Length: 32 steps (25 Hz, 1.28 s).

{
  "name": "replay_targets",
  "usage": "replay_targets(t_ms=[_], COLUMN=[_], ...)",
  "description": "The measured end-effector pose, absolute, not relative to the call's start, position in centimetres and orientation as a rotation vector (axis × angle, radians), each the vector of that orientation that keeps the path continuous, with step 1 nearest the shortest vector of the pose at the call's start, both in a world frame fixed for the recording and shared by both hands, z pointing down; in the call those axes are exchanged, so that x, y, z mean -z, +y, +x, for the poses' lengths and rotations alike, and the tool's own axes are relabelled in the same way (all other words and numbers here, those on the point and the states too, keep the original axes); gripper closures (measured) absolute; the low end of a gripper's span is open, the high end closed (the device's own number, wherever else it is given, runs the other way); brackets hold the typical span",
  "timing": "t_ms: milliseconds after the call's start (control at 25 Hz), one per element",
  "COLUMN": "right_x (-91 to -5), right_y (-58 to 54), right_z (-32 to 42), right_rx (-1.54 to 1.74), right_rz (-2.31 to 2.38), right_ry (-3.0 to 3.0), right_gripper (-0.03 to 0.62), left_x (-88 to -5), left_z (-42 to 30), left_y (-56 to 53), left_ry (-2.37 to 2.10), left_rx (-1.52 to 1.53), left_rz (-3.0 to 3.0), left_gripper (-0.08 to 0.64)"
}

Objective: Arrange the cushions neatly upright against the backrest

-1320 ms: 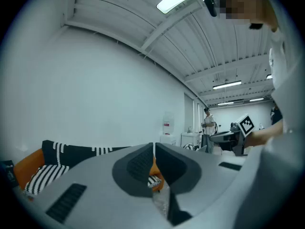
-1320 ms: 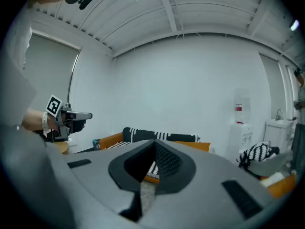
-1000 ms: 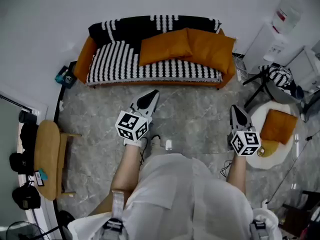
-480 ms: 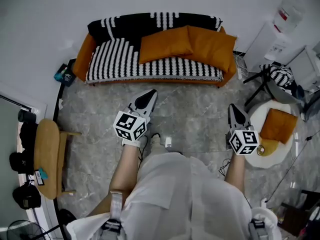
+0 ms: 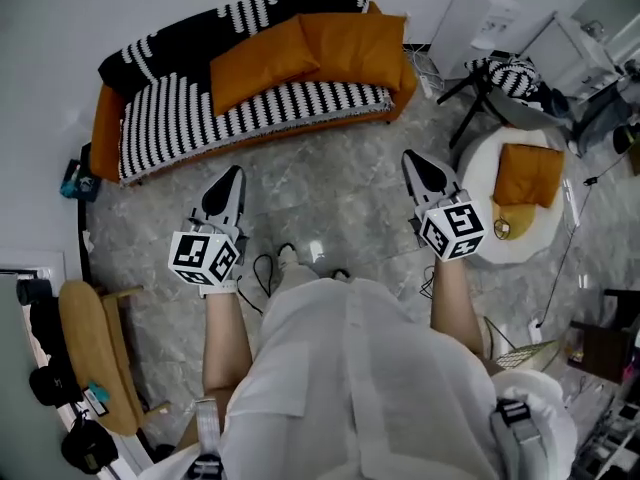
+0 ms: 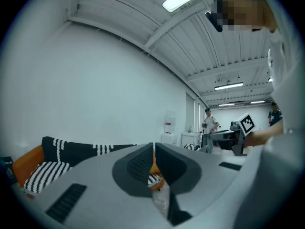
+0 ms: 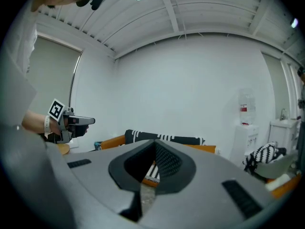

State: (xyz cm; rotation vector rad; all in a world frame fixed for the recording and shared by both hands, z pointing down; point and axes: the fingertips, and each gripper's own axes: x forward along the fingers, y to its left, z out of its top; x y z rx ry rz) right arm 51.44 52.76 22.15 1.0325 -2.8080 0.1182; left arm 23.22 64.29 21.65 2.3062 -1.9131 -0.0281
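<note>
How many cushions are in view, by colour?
Orange cushions: 3 (left sofa cushion, right sofa cushion, third cushion on the white seat)
Black-and-white striped cushion: 1
Total: 4

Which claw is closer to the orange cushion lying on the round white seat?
Right. In the head view the right claw is just left of the cushion, not touching it; the left claw is much farther left.
</note>
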Motion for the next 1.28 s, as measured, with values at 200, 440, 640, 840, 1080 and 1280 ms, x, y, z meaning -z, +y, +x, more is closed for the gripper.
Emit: replay_targets(t_ms=[200,440,640,840,1080,1280], right_x=[-21.9,-22.8,-23.5,-24.3,-25.9,-26.4], right_y=[51.9,49.3,46.8,44.8,42.9,39.3], right_z=[49.4,44.7,40.3,37.1,33.5,30.0], right_rx=[-0.087,-0.098,-0.121,-0.168,-0.186,-0.184], right_rz=[1.006,1.003,1.006,1.049,1.022,0.969], right_ry=[-2.837,-2.804,-2.793,-2.771,-2.719,-2.729], right_gripper=[0.586,0.585,0.586,0.584,0.584,0.584], left_x=[-22.2,-23.6,-24.4,-24.4,-25.6,-26.7], left_z=[21.6,16.7,12.6,9.4,5.5,2.9], left_y=[63.1,60.9,58.4,56.1,54.2,51.9], left_ry=[-1.905,-1.891,-1.866,-1.814,-1.779,-1.796], left_rx=[0.041,0.036,0.023,0.014,0.038,0.043], left_rz=[2.292,2.260,2.274,2.324,2.303,2.269], left_gripper=[0.531,0.531,0.531,0.531,0.531,0.531])
